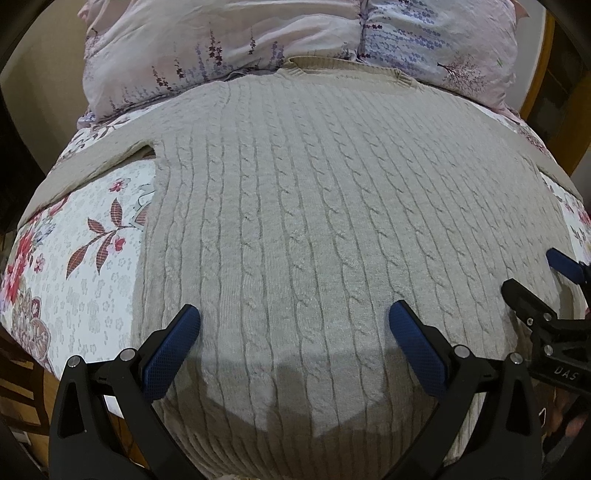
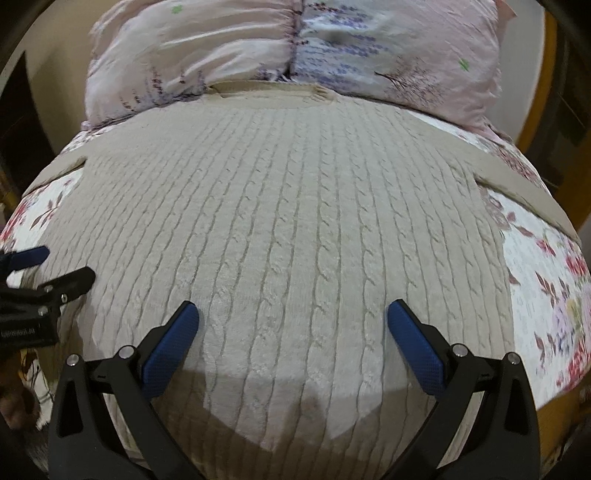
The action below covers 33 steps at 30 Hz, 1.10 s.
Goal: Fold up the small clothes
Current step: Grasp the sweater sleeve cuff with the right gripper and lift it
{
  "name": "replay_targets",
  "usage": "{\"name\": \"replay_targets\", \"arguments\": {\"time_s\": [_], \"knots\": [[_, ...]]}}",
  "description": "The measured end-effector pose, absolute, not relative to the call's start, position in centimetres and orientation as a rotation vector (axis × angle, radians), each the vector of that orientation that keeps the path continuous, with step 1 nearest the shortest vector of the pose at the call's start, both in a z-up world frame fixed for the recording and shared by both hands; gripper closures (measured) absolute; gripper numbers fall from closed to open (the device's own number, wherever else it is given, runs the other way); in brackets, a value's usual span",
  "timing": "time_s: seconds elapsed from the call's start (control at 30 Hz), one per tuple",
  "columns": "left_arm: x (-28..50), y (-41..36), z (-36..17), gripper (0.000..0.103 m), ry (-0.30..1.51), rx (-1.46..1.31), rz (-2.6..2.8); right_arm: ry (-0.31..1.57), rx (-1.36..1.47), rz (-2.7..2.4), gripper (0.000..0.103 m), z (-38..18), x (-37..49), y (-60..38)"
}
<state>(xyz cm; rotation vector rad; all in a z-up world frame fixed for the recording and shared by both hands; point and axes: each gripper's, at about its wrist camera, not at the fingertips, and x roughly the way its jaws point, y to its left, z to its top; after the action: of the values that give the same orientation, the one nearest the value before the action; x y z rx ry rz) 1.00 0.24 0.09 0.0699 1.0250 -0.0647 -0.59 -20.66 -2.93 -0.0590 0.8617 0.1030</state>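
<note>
Left gripper (image 1: 294,334), jaws spread wide, hovers low in the frame above the hem end of the beige cable-knit sweater (image 1: 314,206). It lies flat across the floral bedspread (image 1: 85,258), collar toward the pillows (image 1: 221,40) at top. Right gripper (image 2: 293,334) hangs likewise agape. Folding seems not yet begun; next likely calls for pinching a side edge or sleeve.

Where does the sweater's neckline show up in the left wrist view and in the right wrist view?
Left wrist view: the neckline sits top centre, just under the pillows.
Right wrist view: the neckline sits top centre, slightly left.
Shared landmark: the seam between the pillows, just above it.
</note>
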Motion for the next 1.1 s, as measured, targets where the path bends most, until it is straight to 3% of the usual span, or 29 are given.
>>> {"name": "replay_targets", "arguments": {"time_s": [0.17, 0.3, 0.47, 0.57, 0.73, 1.1], "knots": [[2.0, 0.5, 0.4, 0.001, 1.035, 0.074, -0.084, 0.856, -0.026, 0.143, 0.002, -2.3, 0.1, -22.1], [3.2, 0.8, 1.0, 0.001, 0.999, 0.089, -0.087, 0.793, 0.241, 0.074, 0.006, 0.8, 2.2, -28.9], [5.2, 1.6, 2.2, 0.001, 0.948, 0.064, -0.126, 0.754, 0.521, -0.139, 0.034, 2.7, 5.6, -39.8], [6.3, 2.3, 3.0, 0.001, 0.919, 0.011, -0.184, 0.760, 0.702, -0.227, 0.043, 2.2, 7.4, -45.6], [8.4, 2.9, 4.1, 0.001, 0.889, -0.013, -0.202, 0.793, 0.889, -0.318, 0.050, -0.2, 9.1, -50.9], [12.6, 3.3, 3.5, 0.001, 0.961, -0.059, -0.216, 0.704, 0.968, -0.476, 0.065, -1.0, 10.1, -55.2]]}}
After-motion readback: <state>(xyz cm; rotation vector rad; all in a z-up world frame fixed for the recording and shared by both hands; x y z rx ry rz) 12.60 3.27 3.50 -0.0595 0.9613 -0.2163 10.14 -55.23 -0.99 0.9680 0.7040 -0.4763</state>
